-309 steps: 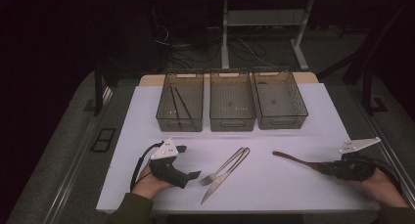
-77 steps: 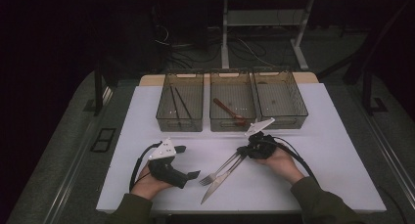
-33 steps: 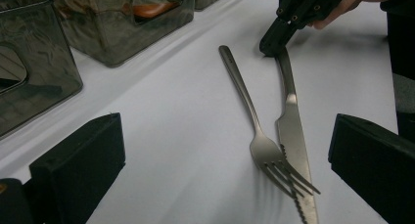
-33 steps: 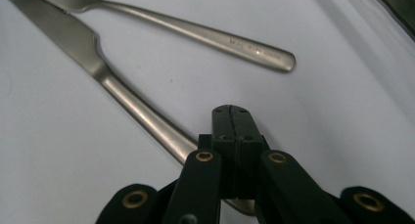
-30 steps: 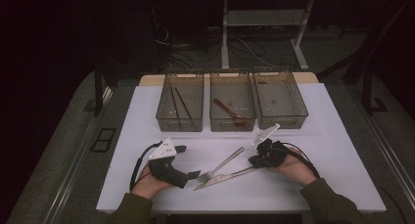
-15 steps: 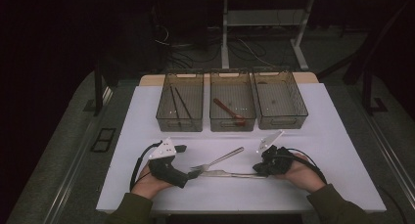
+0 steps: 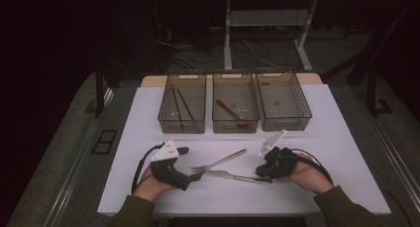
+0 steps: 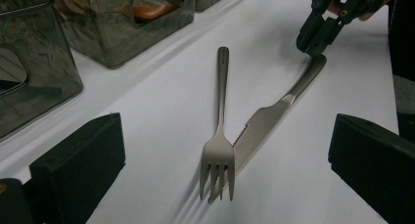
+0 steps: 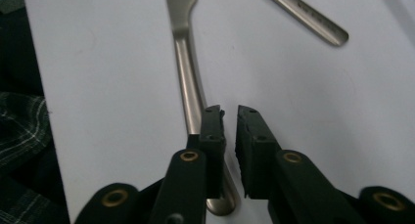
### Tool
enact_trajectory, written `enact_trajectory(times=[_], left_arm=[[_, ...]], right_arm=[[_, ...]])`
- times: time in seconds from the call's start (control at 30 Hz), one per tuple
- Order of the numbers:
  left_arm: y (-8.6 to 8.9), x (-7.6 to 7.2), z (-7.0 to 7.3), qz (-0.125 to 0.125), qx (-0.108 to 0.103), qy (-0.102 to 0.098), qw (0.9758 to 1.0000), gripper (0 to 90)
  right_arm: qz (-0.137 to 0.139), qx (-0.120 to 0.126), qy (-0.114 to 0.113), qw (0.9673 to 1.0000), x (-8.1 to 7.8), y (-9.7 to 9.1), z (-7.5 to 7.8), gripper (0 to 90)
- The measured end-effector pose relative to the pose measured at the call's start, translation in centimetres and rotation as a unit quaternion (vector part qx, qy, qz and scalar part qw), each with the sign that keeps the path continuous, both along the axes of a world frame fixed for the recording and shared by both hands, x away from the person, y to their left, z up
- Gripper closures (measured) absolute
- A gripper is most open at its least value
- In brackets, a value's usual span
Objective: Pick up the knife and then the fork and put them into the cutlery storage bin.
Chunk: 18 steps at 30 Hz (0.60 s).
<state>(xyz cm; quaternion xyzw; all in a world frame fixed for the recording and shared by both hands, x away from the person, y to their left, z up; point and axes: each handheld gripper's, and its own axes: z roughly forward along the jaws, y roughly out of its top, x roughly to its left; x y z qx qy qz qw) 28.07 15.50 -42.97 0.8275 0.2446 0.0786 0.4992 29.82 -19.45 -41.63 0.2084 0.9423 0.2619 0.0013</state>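
Note:
A steel knife (image 7: 237,177) lies flat on the white mat, its blade tip under the tines of a steel fork (image 7: 218,163). My right gripper (image 7: 260,171) sits at the knife's handle end. Its jaws have just been opening and stand a narrow gap apart (image 9: 230,111). The knife handle (image 9: 188,72) runs under the left jaw, and nothing lies in the gap. My left gripper (image 7: 189,163) rests on the mat, open wide, facing the fork (image 8: 220,136) and knife (image 8: 274,116).
Three clear bins stand in a row at the back of the mat. The left bin (image 7: 181,130) holds dark chopsticks (image 7: 178,105), and the middle bin (image 7: 235,130) holds a brown spoon (image 7: 232,112). The right bin (image 7: 287,128) looks bare.
The right gripper pulled the knife's handle end right and toward the near edge, swinging it away from the fork. Its jaws have parted off the handle. The left gripper stayed put.

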Motion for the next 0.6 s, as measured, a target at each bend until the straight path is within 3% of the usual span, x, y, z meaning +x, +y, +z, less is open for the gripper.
enact_trajectory(times=[0.07, 0.23, 0.43, 0.6], left_arm=[[0.0, 0.0, 0.0, 0.001, 0.000, 0.001, 1.0000, 0.0], [-0.1, 0.0, 0.0, 0.001, -0.001, 0.000, 1.0000, 0.0], [0.0, 0.0, 0.0, 0.000, 0.000, 0.000, 1.0000, 0.0], [0.0, 0.0, 0.1, 0.000, -0.001, 0.000, 1.0000, 0.0]], right_arm=[[0.013, -0.005, 0.000, 0.9999, 0.1, 0.5, 0.3, 77.0], [0.051, -0.046, 0.001, 0.9977, 0.4, 2.7, 0.7, 75.5], [0.089, -0.102, 0.011, 0.9907, 0.6, 5.8, 0.6, 74.6], [0.112, -0.135, 0.014, 0.9843, 0.9, 7.7, 0.4, 74.6]])
